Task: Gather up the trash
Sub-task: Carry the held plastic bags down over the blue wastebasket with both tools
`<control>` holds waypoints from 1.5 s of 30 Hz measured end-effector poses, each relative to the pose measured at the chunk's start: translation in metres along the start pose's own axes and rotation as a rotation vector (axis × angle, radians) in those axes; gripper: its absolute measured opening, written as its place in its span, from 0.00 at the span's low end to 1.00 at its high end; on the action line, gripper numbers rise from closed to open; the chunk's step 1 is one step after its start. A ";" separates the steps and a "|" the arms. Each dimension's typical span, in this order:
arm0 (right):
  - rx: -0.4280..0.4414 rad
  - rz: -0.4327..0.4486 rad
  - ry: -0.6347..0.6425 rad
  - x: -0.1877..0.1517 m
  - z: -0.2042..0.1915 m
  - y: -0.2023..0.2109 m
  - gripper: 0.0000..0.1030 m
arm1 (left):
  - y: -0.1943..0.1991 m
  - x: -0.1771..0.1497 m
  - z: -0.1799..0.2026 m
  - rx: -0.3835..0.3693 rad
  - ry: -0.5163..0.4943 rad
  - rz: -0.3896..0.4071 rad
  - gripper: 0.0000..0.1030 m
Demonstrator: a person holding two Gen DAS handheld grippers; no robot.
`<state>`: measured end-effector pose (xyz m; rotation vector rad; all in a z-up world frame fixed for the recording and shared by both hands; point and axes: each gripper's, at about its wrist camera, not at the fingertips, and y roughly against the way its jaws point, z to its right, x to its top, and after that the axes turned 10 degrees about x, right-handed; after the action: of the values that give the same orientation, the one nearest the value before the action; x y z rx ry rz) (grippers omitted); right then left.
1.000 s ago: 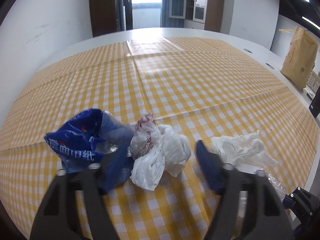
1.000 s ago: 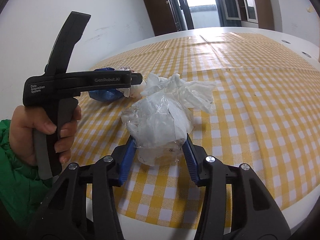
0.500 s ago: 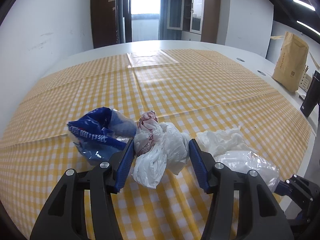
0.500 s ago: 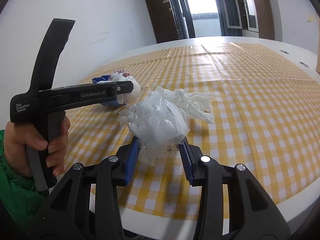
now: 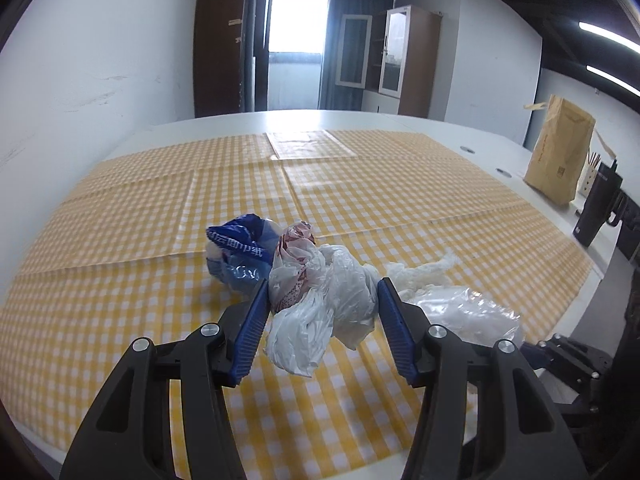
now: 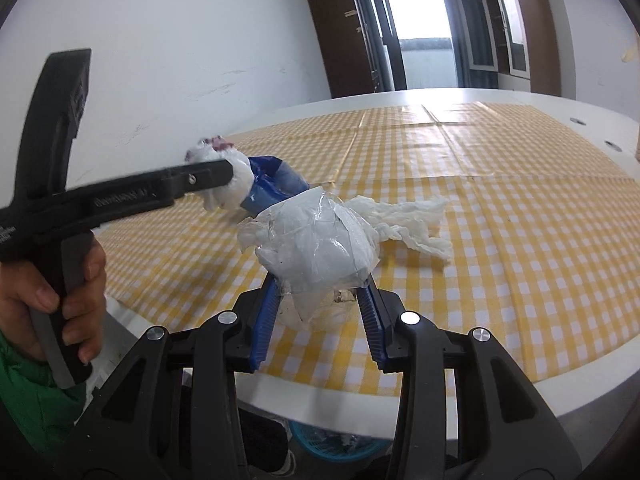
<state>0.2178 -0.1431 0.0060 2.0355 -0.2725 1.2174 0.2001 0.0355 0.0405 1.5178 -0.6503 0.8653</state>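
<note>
Looking along the left gripper (image 5: 322, 312), its blue fingers (image 5: 251, 332) were seen clenched on a crumpled white plastic bag (image 5: 328, 300), held above the yellow checked cloth of the worktop (image 5: 120, 280). Beyond that bag and touching it, a blue wrapper (image 5: 236, 254) lay on the cloth; to the right of the bag were a white tissue (image 5: 420, 274) and a clear plastic wad (image 5: 468, 312). A brown paper bag (image 5: 560, 160) stood well apart at the far right.

From the right wrist, the right gripper (image 6: 320, 304) was seen grasping the clear plastic wad (image 6: 316, 248), its fingers (image 6: 267, 320) having just been closing on it. Left of the wad, a hand (image 6: 60, 288) held the left gripper (image 6: 224, 172) with the white plastic bag (image 6: 228, 184). The tissue (image 6: 408, 220) lay just behind the wad.
</note>
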 end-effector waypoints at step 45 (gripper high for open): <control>0.005 -0.235 0.037 -0.158 -0.051 0.051 0.34 | 0.080 -0.209 -0.017 -0.190 0.020 -0.133 0.52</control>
<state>0.0736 -0.1725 -0.0863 1.9828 -0.0116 1.1089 0.0141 0.0256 -0.0851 1.3631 -0.5925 0.6971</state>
